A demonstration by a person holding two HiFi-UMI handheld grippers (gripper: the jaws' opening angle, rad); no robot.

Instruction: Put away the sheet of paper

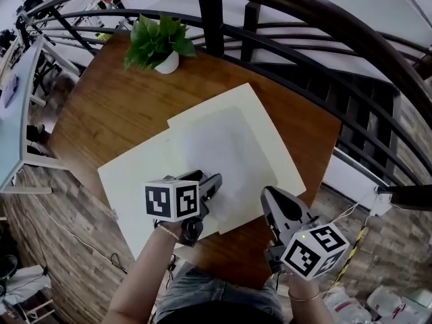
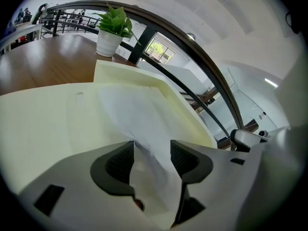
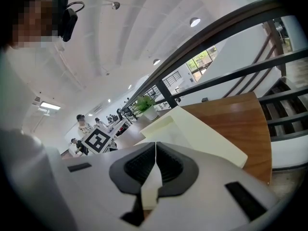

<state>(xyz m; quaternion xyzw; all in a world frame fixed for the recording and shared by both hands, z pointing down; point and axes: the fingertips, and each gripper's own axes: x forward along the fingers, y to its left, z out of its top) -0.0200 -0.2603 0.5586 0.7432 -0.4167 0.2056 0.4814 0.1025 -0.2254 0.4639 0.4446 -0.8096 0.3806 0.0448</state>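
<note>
Table (image 1: 115, 120): warm brown wood grain
Folder (image 1: 128, 187): pale cream-yellow, plain
Sheet of paper (image 1: 223, 147): white
Plant (image 1: 155, 36): green leaves; pot (image 1: 169, 63) white
Left gripper (image 1: 213, 182), right gripper (image 1: 268, 194): light grey bodies, black ribbed pads (image 2: 118, 162); marker cubes (image 1: 171, 200) white with black square patterns
Railing (image 1: 209, 5): dark brown-black
Floor (image 1: 61, 235): grey-brown planks
</note>
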